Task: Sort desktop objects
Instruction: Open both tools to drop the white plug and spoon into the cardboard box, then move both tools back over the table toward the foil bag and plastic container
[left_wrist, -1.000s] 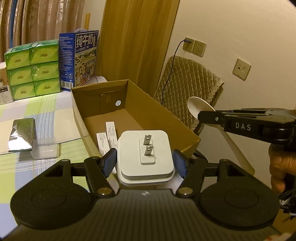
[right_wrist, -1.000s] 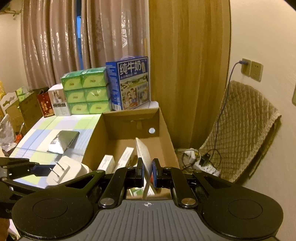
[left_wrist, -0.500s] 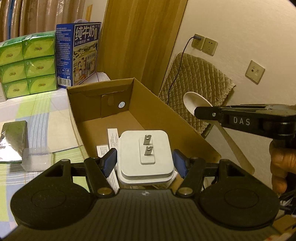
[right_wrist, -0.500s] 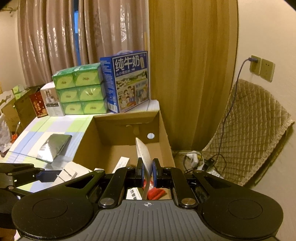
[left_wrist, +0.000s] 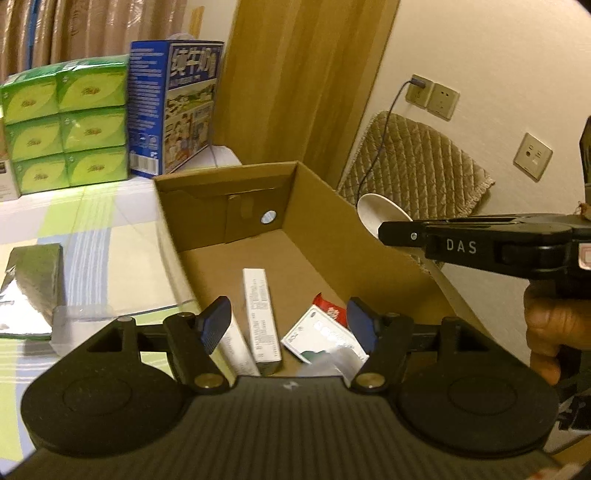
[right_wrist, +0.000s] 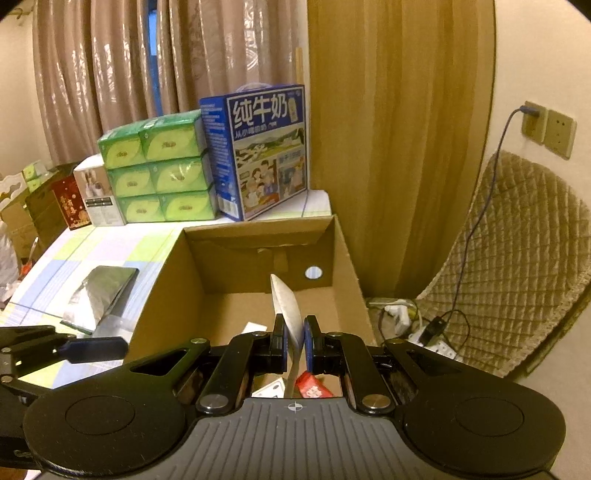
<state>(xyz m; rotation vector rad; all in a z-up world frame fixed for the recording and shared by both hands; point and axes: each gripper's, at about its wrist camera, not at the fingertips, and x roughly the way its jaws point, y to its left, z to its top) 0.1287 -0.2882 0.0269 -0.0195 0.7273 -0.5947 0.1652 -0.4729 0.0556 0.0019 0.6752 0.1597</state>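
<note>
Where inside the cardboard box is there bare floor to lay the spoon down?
Bare: the far half of the cardboard box floor, between the round hole in the back wall and the long white boxes. Crowded: the near end, with those boxes, a white-green packet and a red packet.

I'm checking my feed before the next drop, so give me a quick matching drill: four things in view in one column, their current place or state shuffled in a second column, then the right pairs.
Things:
1. white plastic spoon
2. left gripper
3. long white carton
4. silver foil pouch

Place or state:
A. lying on the checked tablecloth, outside the box
B. open, holding nothing
C. clamped in the right gripper
D. lying on the floor of the brown cardboard box

Pairs: 1-C, 2-B, 3-D, 4-A
</note>
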